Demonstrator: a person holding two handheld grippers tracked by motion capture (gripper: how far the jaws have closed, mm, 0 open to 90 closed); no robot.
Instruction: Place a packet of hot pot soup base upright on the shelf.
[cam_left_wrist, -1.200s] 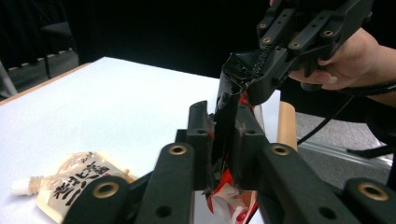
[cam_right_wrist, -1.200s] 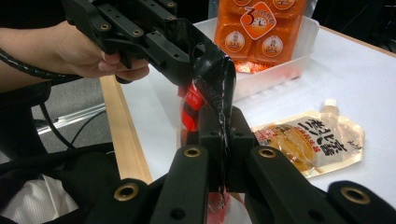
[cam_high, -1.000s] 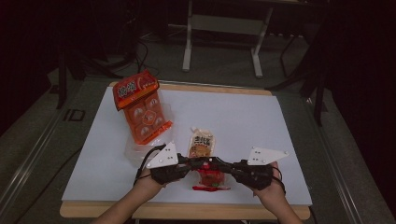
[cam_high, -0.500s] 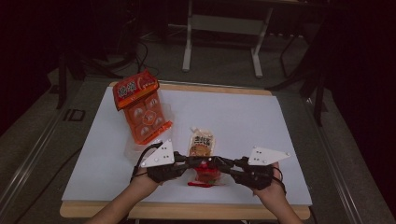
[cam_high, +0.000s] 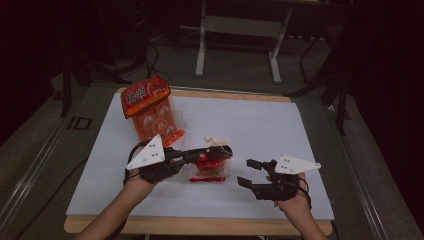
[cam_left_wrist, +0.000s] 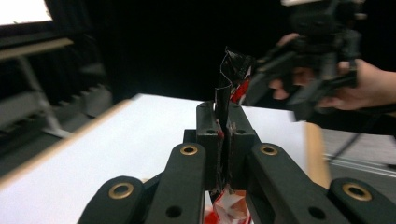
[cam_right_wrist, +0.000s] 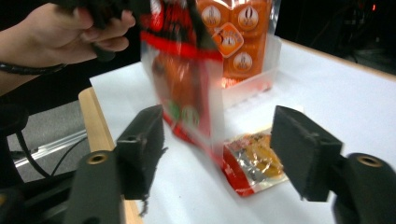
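Our left gripper (cam_left_wrist: 223, 135) pinches the red packet (cam_high: 210, 165) by its edge, lifting it off the worktop (cam_high: 260, 125); beside the packet, our right gripper (cam_high: 252, 172) gapes wide, empty.

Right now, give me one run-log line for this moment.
left gripper: shut on red snack packet, lifted | right gripper: open, holding nothing | orange bag: standing in clear tub

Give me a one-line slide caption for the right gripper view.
Open right hand-held gripper faces a red snack packet lifted by the other hand, above a smaller packet on the table.
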